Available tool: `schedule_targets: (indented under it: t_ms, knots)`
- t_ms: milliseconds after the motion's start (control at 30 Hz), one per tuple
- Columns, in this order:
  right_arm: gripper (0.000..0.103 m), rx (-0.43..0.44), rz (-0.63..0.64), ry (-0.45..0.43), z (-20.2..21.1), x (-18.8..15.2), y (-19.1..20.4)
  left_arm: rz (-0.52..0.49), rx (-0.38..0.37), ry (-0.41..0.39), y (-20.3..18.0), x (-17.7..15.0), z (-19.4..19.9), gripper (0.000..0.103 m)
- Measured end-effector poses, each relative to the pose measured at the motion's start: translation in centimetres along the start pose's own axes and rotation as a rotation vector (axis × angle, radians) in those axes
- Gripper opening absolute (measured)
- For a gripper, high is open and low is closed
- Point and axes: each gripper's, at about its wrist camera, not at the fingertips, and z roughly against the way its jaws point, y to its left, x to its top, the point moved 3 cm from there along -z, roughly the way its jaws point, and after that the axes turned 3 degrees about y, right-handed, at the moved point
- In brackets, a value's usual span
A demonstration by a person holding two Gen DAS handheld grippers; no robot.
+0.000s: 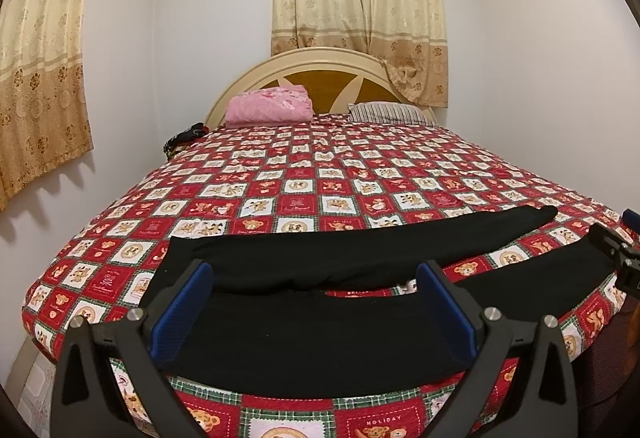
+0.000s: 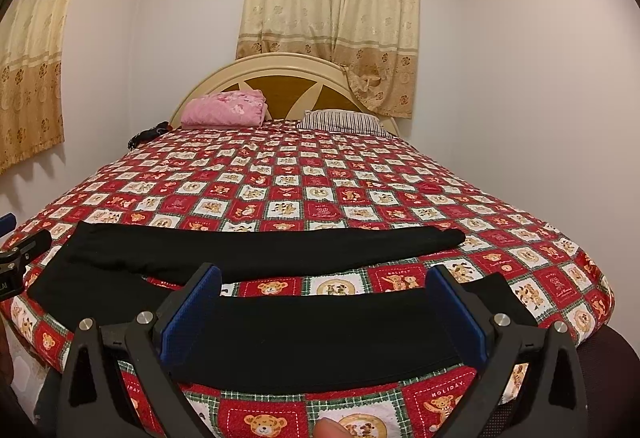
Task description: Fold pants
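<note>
Black pants [image 1: 304,334] lie spread flat across the near end of the bed, legs apart, waist to the left. My left gripper [image 1: 314,274] is open and hovers over the near leg close to the waist. My right gripper [image 2: 324,276] is open and hovers over the near leg [image 2: 320,338] towards its cuff end. The far leg [image 2: 280,246] stretches to the right behind it. The right gripper shows at the right edge of the left wrist view [image 1: 624,258]; the left gripper shows at the left edge of the right wrist view [image 2: 16,258].
The bed has a red patchwork teddy-bear quilt [image 1: 320,174]. A pink folded blanket [image 1: 268,106] and a striped pillow [image 1: 384,112] lie at the headboard. A dark item [image 1: 184,138] sits at the bed's far left edge. Walls stand close on both sides.
</note>
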Motion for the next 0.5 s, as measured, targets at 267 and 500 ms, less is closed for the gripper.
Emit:
schedule_targets:
  t_ms: [267, 500]
  knots:
    - [0.102, 0.000, 0.001, 0.000, 0.01, 0.01, 0.04, 0.000, 0.000, 0.000, -0.15, -0.01, 0.00, 0.103]
    - [0.102, 0.000, 0.006, 0.006, -0.22, -0.19, -0.06, 0.000, -0.006, 0.008, 0.51, -0.13, -0.24, 0.103]
